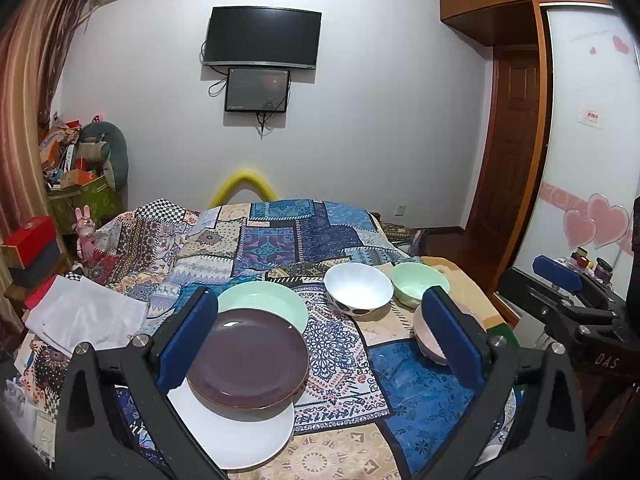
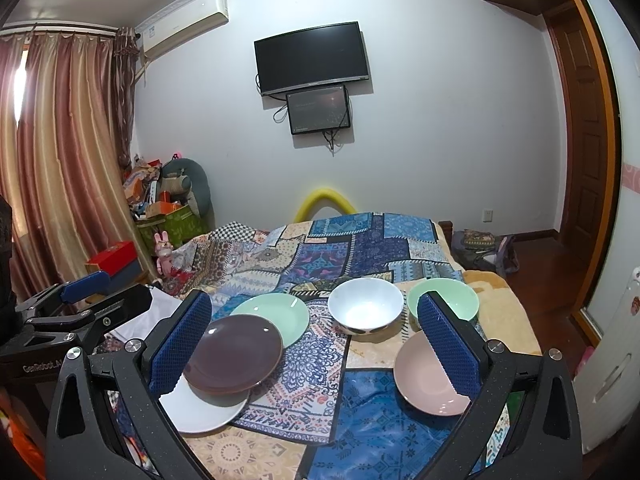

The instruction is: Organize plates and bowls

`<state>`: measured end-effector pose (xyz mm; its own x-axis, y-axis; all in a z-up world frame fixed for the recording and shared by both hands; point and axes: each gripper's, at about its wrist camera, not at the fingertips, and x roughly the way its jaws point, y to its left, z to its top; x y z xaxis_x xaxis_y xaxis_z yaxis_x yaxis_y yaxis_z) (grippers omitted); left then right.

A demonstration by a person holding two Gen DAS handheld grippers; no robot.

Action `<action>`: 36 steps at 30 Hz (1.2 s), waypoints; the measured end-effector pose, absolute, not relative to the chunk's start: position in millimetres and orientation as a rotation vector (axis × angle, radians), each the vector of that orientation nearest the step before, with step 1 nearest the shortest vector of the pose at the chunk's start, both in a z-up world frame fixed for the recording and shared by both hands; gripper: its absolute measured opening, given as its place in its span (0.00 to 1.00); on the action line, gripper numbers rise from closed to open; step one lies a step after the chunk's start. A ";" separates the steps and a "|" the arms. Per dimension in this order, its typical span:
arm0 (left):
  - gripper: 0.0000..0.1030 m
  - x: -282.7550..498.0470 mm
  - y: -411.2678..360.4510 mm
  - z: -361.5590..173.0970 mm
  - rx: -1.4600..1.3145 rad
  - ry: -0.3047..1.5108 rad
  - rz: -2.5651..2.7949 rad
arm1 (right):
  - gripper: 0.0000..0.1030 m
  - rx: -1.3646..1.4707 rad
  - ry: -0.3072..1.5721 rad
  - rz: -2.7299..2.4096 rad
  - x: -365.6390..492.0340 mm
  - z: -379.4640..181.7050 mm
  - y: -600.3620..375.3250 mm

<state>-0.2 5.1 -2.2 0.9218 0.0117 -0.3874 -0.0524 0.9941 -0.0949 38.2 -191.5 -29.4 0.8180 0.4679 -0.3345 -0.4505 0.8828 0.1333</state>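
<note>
On the patchwork cloth a brown plate (image 1: 248, 360) (image 2: 236, 354) lies on a white plate (image 1: 244, 436) (image 2: 200, 408), with a mint plate (image 1: 268, 304) (image 2: 276, 316) just behind them. To the right stand a white bowl (image 1: 358, 288) (image 2: 366, 306), a mint bowl (image 1: 418, 282) (image 2: 448, 300) and a pink bowl (image 1: 426, 336) (image 2: 428, 376). My left gripper (image 1: 320, 340) is open and empty above the cloth. My right gripper (image 2: 316, 348) is open and empty; it also shows at the right of the left wrist view (image 1: 560, 280).
The dishes rest on a patchwork cloth (image 1: 280, 240) (image 2: 340, 248) over a bed. A white folded cloth (image 1: 88, 316) lies at the left. Boxes and clutter (image 2: 160, 200) stand by the curtain. A wooden door (image 1: 516, 140) and a white wardrobe (image 1: 588, 140) are at the right.
</note>
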 end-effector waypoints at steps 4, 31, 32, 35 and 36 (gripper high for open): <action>1.00 -0.2 5.4 -1.5 -0.109 0.397 0.031 | 1.00 0.048 0.368 0.492 39.2 -29.2 -191.1; 0.90 25.7 61.2 -38.6 -0.159 0.469 0.015 | 0.97 0.011 0.441 0.525 66.0 -59.4 -149.6; 0.85 30.3 68.2 -44.0 -0.160 0.488 0.027 | 0.94 0.005 0.453 0.530 68.9 -62.2 -144.6; 0.78 43.4 89.8 -59.3 -0.189 0.540 0.041 | 0.87 -0.017 0.502 0.546 80.9 -73.9 -128.9; 0.74 47.3 97.4 -64.5 -0.204 0.557 0.041 | 0.85 -0.023 0.514 0.550 83.7 -77.0 -124.6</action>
